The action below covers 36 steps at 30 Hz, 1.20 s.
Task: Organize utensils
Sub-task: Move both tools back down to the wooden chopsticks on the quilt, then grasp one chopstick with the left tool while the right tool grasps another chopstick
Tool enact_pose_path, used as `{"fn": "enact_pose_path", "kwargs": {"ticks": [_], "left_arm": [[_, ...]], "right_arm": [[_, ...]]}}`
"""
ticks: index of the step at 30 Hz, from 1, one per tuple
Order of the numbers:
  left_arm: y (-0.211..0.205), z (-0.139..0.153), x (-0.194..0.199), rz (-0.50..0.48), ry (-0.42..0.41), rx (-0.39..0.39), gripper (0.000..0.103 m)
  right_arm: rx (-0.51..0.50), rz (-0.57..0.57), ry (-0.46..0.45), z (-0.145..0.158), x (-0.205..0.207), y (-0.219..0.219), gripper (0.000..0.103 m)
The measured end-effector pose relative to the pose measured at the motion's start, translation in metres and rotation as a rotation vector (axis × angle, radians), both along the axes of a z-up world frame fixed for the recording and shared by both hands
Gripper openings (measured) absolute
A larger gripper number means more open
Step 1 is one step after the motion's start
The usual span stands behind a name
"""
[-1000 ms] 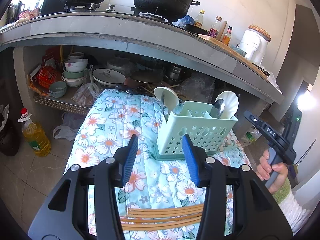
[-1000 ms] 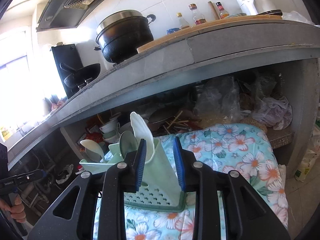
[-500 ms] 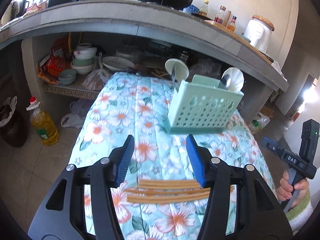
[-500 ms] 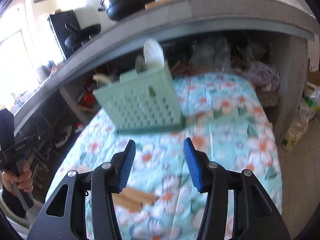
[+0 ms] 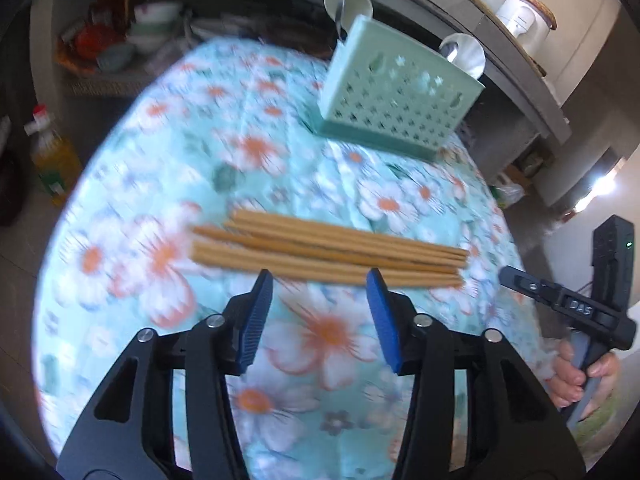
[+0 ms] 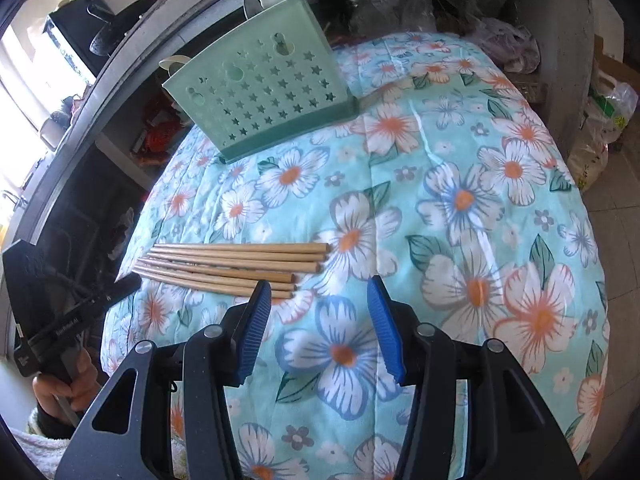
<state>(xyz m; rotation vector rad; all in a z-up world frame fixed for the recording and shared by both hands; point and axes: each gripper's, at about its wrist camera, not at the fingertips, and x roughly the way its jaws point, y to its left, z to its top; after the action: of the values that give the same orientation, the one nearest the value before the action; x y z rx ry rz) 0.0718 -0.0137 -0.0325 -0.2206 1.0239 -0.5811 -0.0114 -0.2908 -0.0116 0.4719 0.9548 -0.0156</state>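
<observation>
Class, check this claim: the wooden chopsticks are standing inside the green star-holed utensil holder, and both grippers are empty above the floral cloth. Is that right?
Not quite. The chopsticks lie flat on the floral cloth, apart from the green holder, as the right wrist view shows. The left gripper and right gripper are indeed empty.

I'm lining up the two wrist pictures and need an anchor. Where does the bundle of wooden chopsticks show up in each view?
Left wrist view: the chopsticks lie across the middle of the picture, just beyond the left tool, its jaws open and empty.
Right wrist view: the chopsticks lie left of centre, ending beside the right tool, also open.
Shared landmark: the green utensil holder, upright on the floral cloth beyond the chopsticks.
</observation>
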Motion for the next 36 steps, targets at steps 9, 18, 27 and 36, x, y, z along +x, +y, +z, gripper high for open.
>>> {"fn": "enact_pose_path", "kwargs": {"ticks": [9, 18, 27, 36], "left_arm": [[0.018, -0.043, 0.023, 0.131, 0.264, -0.295, 0.032], [0.036, -0.060, 0.029, 0.265, 0.386, -0.444, 0.014], [0.055, -0.043, 0.006, 0.287, 0.355, -0.405, 0.014], [0.081, -0.039, -0.010, 0.361, 0.343, -0.345, 0.015]], "right_arm": [[0.013, 0.014, -0.011, 0.005, 0.002, 0.004, 0.049], [0.027, 0.019, -0.011, 0.002, 0.000, 0.006, 0.049], [0.007, 0.079, -0.063, 0.015, 0.003, 0.012, 0.049], [-0.099, 0.561, -0.150, 0.034, 0.057, 0.096, 0.038]]}}
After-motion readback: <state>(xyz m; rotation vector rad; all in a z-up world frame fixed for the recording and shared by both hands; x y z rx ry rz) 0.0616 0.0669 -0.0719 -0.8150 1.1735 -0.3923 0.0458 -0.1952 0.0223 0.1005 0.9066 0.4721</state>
